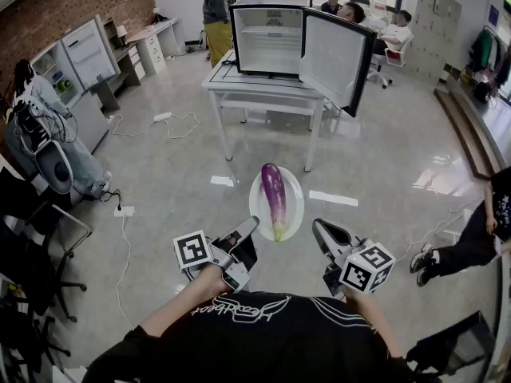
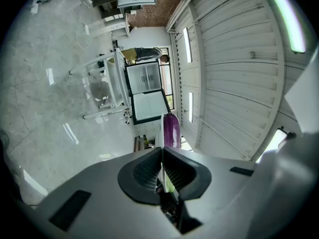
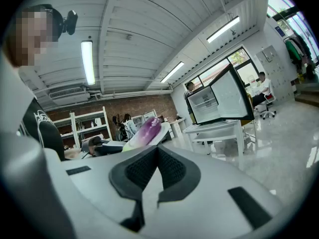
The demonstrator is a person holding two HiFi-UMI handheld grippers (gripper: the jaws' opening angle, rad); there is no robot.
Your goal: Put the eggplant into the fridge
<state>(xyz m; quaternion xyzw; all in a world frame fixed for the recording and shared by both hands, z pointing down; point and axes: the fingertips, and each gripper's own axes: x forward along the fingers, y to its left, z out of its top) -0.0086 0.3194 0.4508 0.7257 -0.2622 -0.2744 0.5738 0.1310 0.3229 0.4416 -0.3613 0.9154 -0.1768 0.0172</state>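
Note:
A purple eggplant (image 1: 274, 197) with a green stem end lies on a white plate (image 1: 294, 201) held in the air above the floor. My left gripper (image 1: 250, 226) is shut on the plate's near rim. In the left gripper view the plate (image 2: 160, 139) shows edge-on between the closed pads, with the eggplant (image 2: 172, 130) beyond it. My right gripper (image 1: 318, 229) hangs just right of the plate, shut and empty. From the right gripper view the eggplant (image 3: 144, 129) lies past the closed jaws (image 3: 156, 149). The fridge (image 1: 268, 38) stands ahead on a table, its door (image 1: 335, 57) swung open.
The fridge sits on a white table (image 1: 263, 92). Cables and a power strip (image 1: 124, 211) trail over the floor at the left. Chairs and shelving stand at the left, a seated person's legs (image 1: 467, 246) at the right, and several people behind the fridge.

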